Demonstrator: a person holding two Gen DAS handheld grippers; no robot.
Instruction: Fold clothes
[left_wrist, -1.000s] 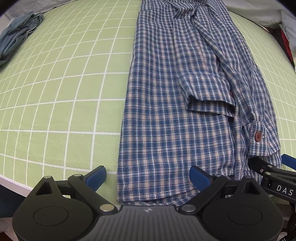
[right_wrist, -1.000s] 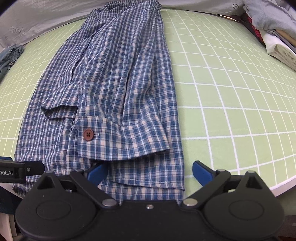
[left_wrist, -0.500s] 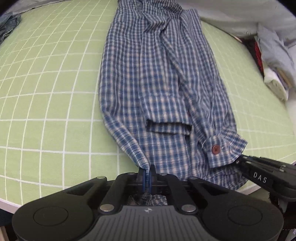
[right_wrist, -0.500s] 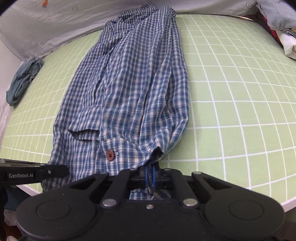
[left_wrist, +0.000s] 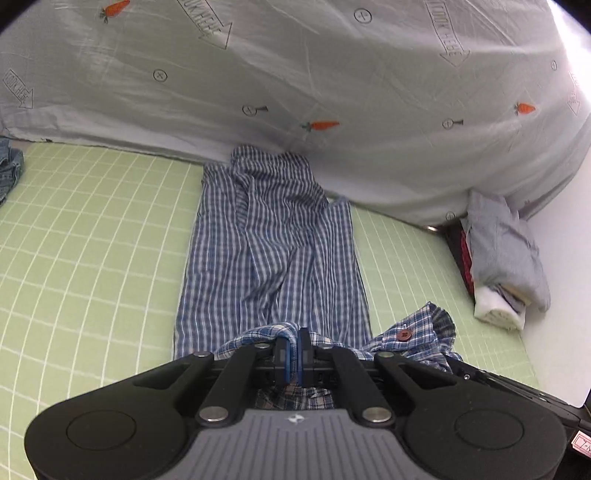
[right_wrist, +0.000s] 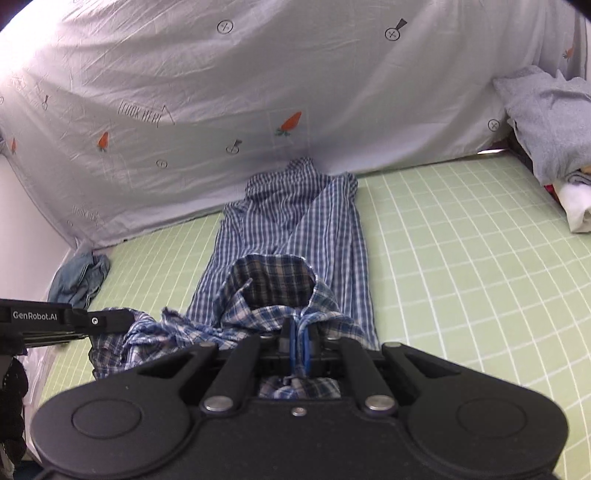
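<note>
Two grippers clench the shirt (left_wrist: 269, 251) hem at bottom centre: left gripper (left_wrist: 294, 350), right gripper (right_wrist: 299, 345). Shirt runs up mid-frame over the green mat (left_wrist: 92, 236). "GenRobot.AI" reads at left edge; "LOOK HERE" marks the sheet (right_wrist: 258, 81) above.

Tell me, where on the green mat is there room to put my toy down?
Bare green checked mat lies left of the long blue plaid shirt, up to the crumpled denim piece. More shows right of the shirt, up to the grey and white clothes pile. It is crowded near both grippers, where shirt cloth bunches.
</note>
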